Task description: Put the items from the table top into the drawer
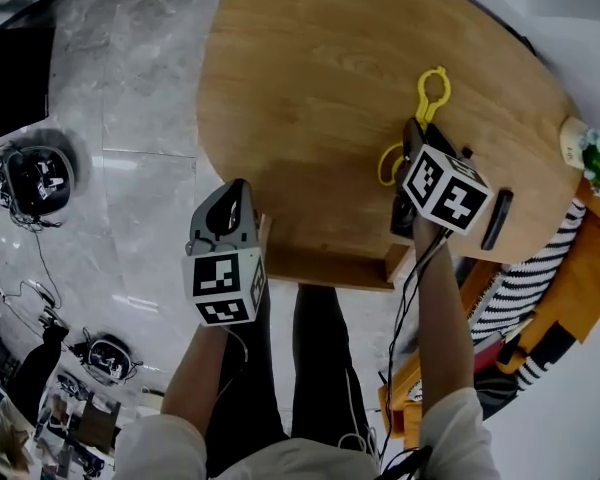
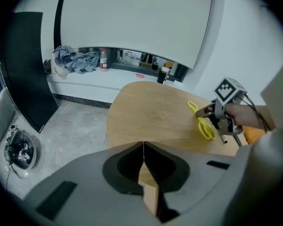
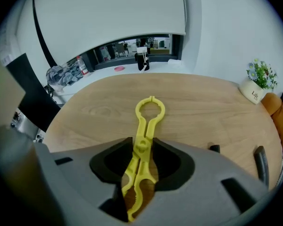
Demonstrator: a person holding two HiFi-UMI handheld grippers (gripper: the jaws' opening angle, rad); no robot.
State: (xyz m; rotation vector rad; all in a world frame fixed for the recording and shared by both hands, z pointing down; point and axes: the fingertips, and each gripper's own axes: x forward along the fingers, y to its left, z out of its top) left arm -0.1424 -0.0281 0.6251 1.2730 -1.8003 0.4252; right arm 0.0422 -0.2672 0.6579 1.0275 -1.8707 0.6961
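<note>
- Left gripper (image 2: 144, 155), lower centre of its view: I saw its fingers together.
- Right gripper (image 3: 140, 173): fingers apart, straddling the yellow plastic tool (image 3: 150, 108) on the wooden table (image 3: 203, 102).

Head camera looked steeply down on the table (image 1: 310, 98); both gripper cameras faced closely across it, sharing yellow tongs (image 3: 142, 144) at the wearer's two o'clock.

Grey left gripper (image 2: 144, 147), right gripper (image 3: 141, 144) (black-white marker cubes (image 1: 225, 286)); pale sleeves (image 1: 160, 450), perhaps dark trousers (image 1: 318, 368).
</note>
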